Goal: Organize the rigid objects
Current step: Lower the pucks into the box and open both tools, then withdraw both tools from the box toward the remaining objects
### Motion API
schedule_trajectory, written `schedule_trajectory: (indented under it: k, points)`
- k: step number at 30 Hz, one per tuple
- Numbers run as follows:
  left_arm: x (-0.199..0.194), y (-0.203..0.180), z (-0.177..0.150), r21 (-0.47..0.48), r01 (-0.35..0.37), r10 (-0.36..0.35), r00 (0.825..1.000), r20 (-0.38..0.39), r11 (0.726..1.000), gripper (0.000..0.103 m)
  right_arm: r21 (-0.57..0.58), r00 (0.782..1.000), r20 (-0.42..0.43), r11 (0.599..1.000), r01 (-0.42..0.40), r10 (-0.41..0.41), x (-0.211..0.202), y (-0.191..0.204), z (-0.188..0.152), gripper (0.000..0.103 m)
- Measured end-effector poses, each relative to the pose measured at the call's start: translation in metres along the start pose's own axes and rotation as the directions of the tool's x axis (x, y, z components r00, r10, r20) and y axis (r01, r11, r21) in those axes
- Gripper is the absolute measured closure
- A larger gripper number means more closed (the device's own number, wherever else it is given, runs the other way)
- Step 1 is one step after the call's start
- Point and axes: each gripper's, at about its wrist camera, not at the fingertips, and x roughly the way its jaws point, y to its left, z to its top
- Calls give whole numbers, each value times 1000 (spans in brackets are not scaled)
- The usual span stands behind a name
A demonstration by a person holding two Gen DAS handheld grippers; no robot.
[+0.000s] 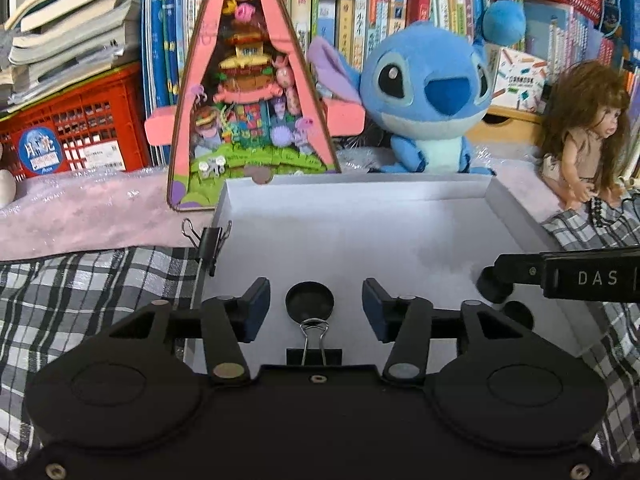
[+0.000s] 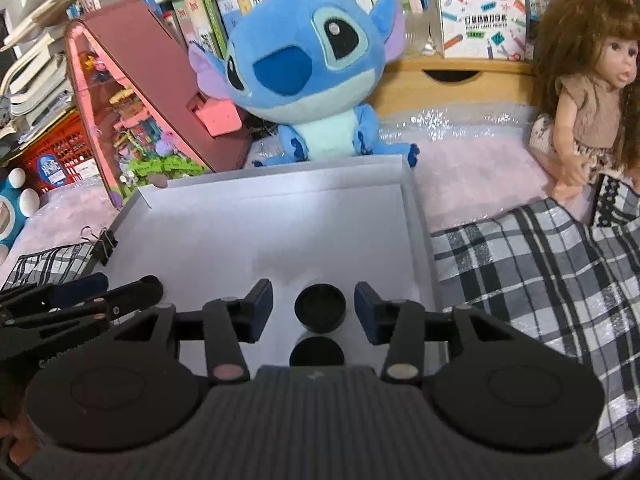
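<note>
A shallow white box (image 1: 360,240) lies on a plaid cloth; it also shows in the right wrist view (image 2: 280,232). Inside it are black round caps. One cap (image 1: 309,301) sits between my open left gripper's (image 1: 316,306) fingers. In the right wrist view, one cap (image 2: 320,307) sits between my open right gripper's (image 2: 314,308) fingers, and a second cap (image 2: 316,352) lies just nearer. A black binder clip (image 1: 314,346) is clipped on the box's near rim. Another clip (image 1: 208,240) holds the left rim. The right gripper's finger (image 1: 496,280) enters the left wrist view from the right.
A blue plush toy (image 1: 428,96) and a pink triangular diorama (image 1: 248,92) stand behind the box. A doll (image 1: 580,136) sits at the right. A red crate (image 1: 76,124), books and a wooden drawer box (image 2: 452,84) line the back. Plaid cloth (image 2: 540,272) surrounds the box.
</note>
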Motion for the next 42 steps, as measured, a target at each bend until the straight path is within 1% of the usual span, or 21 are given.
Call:
schedule_trajectory:
  k: [2,7,8,14,18,23,28,30,34,42]
  points:
    - [-9,0,-1,-4,6,-6,1000,9,1000,48,-9,1000,15,1000,-3,4,-7,1,-2,37]
    - [-37,4,-12,-34,35,-33,998,45,999,42,-39,998,53,999,-21,23,-27,3,-9,31]
    - [-41,5,-15,-39,38,-36,998,47,999,39,-47,998,63,999,-25,28,-32,3,-11,30]
    - [-67,7,-39,-45,39,-36,997,68,998,33,-109,993,107,993,-45,57,-58,10,-29,24]
    - [-82,8,-59,-45,50,-47,996,75,998,32,-152,989,127,987,-60,79,-73,15,-45,21]
    - [-98,9,-79,-49,58,-55,996,64,997,31,-180,985,144,981,-71,98,-89,20,-65,19]
    - [-117,4,-99,-13,49,-48,993,105,999,30,-226,978,188,973,-45,89,-104,26,-86,16]
    - [-123,2,-107,4,48,-48,992,112,999,29,-236,976,198,971,-46,95,-109,28,-94,16]
    - [-133,0,-121,7,58,-59,992,115,998,26,-249,970,215,967,-53,108,-119,31,-110,15]
    - [-149,3,-143,-1,50,-49,990,130,999,26,-273,967,222,960,-60,124,-130,36,-141,14]
